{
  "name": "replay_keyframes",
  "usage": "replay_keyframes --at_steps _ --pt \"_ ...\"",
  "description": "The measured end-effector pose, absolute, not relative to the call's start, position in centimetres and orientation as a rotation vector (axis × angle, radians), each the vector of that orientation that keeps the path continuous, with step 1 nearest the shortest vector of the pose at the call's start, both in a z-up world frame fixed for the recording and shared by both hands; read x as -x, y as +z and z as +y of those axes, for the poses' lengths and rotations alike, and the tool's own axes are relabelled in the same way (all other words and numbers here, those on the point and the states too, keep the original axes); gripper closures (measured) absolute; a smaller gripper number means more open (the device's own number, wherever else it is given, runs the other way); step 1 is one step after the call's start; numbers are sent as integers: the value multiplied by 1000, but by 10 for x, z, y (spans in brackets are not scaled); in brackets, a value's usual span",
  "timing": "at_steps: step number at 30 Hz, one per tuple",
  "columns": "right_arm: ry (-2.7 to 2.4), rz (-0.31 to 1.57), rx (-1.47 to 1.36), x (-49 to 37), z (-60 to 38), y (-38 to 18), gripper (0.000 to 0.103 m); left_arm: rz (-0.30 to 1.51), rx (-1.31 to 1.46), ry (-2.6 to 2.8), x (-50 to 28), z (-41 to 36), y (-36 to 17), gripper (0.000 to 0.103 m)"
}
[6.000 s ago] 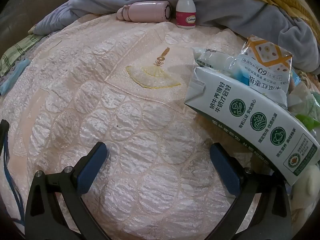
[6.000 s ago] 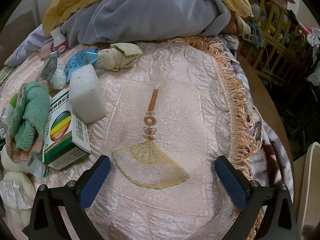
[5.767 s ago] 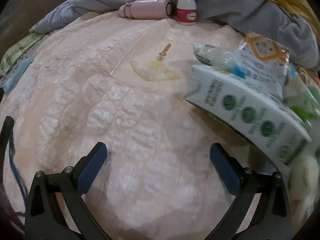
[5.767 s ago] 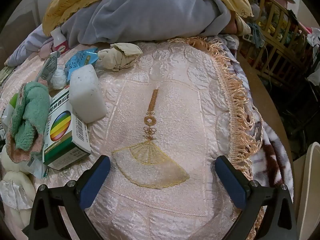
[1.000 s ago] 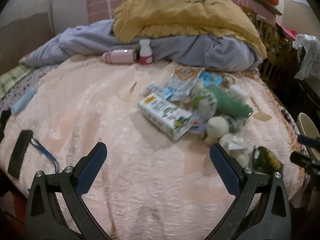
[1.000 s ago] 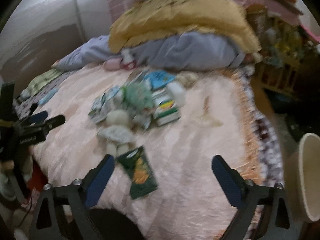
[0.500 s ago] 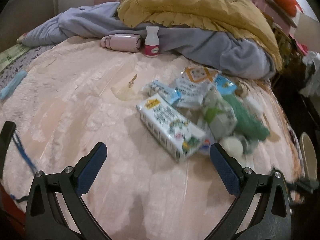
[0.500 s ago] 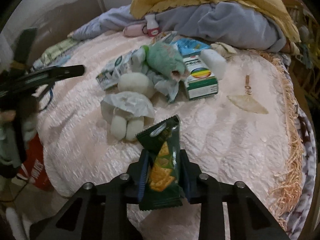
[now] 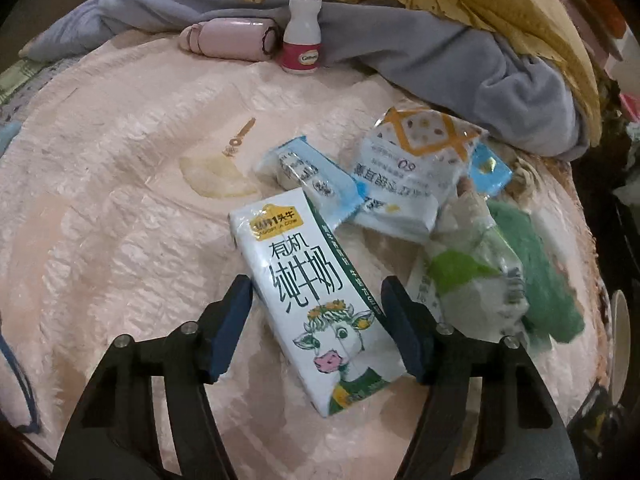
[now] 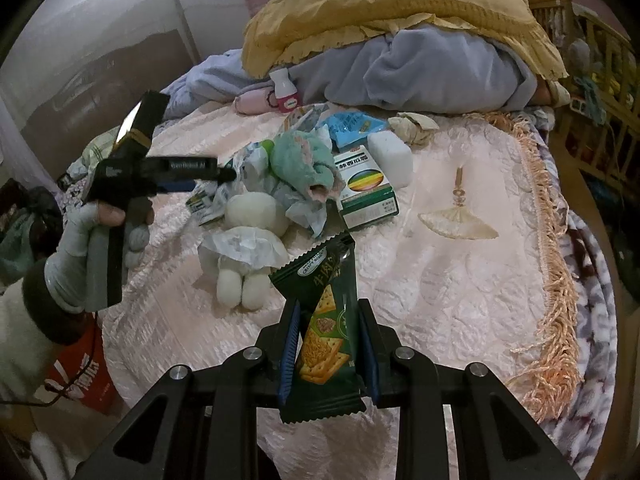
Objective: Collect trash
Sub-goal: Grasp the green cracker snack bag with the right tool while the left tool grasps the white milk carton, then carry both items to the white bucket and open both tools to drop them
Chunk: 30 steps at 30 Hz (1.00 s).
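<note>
Pink quilted bedspread (image 9: 120, 220) over the bed, embroidered fan motif (image 10: 460, 228) stitched in, peach fringe (image 10: 556, 280) along the edge. Yellow ruffled blanket (image 10: 380, 12) heaped on grey-blue blanket (image 10: 432, 68). Pink flask (image 9: 232, 40) lying beside upright white pill bottle (image 9: 301, 36). Wooden crib (image 10: 600, 80) beyond the bed.

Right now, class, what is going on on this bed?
A person is clearing litter off a pink bedspread with two tools. The right hand-held gripper is shut on a green cracker wrapper. The left hand-held gripper has just been closing around a milk carton lying flat; its pads are not yet pressing. More packets and tissue remain piled behind.
</note>
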State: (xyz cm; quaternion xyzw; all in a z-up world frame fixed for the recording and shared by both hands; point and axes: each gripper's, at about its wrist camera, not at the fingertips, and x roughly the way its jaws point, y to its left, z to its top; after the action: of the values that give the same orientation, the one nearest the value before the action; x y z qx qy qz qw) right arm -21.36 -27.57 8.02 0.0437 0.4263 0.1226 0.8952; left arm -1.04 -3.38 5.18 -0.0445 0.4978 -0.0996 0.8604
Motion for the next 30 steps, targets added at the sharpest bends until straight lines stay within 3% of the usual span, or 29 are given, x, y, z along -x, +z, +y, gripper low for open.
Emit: replay_keyframes --at_steps 3,13,30 --pt "246 868 -94 220 -277 83 76 1039 88 -227 23 -30 59 48" --pt "169 797 -97 245 -298 108 76 920 33 -369 90 -52 128 48" --pt "-143 742 -202 318 -426 123 76 876 -141 -751 166 -242 171 48"
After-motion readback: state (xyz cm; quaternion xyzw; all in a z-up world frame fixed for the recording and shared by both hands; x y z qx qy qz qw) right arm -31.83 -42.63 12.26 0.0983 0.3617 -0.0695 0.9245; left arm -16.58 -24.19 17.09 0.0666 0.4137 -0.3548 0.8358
